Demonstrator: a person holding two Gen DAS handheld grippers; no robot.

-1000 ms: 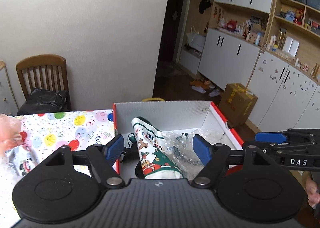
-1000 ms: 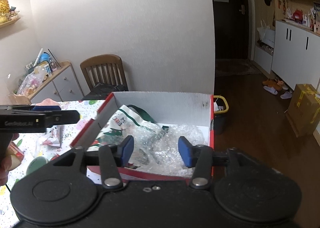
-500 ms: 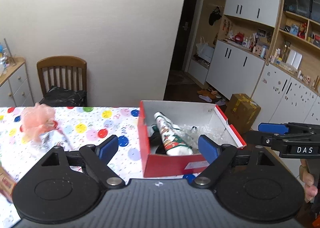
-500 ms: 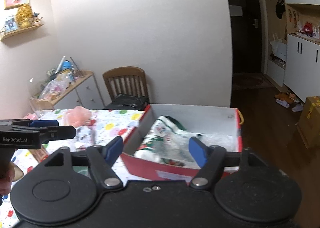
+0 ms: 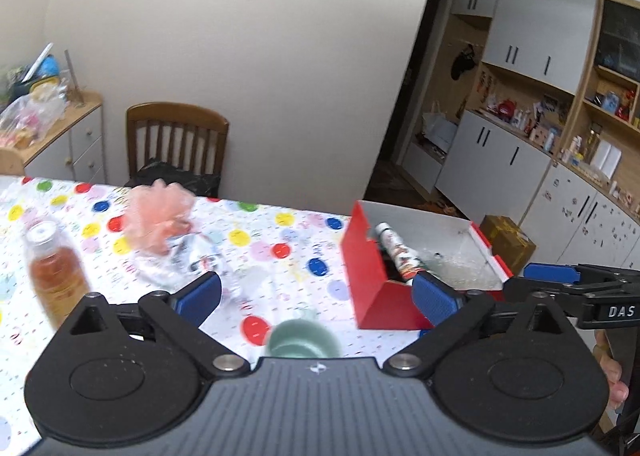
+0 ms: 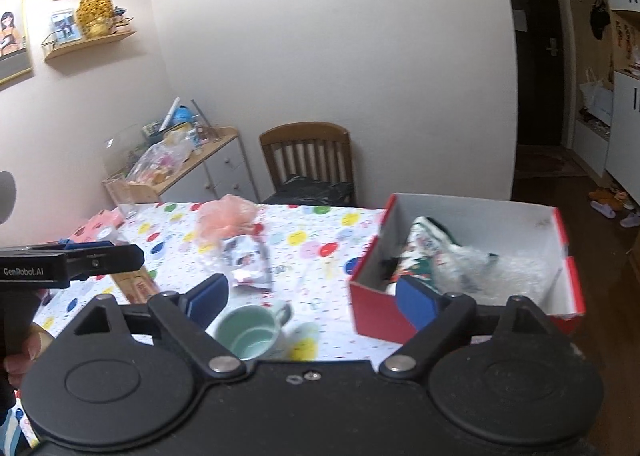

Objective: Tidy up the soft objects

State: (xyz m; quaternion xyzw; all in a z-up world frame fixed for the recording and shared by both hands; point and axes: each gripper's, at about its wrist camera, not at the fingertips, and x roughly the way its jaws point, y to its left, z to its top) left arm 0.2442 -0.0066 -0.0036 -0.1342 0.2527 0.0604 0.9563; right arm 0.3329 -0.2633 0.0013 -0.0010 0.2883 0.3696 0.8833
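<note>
Both tools are pulling back from the red box (image 6: pixel 472 256), which was filling their views a second ago and is now sitting off to the right on the worktop (image 5: pixel 288 232). Inside it, a printed cloth roll (image 6: pixel 424 252) and bubble wrap (image 6: pixel 516 272) are lying stowed. Left tool (image 5: pixel 316 294) and right tool (image 6: pixel 312 296) are opening, nothing between their jaws, tilting downward toward the pink mesh puff (image 5: pixel 158 216), probably next.

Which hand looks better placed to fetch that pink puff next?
Probably the left. The pink puff lies on the table's left side, ahead of the left tool, whose jaws are opening, empty. The right tool sits nearer the box.
</note>
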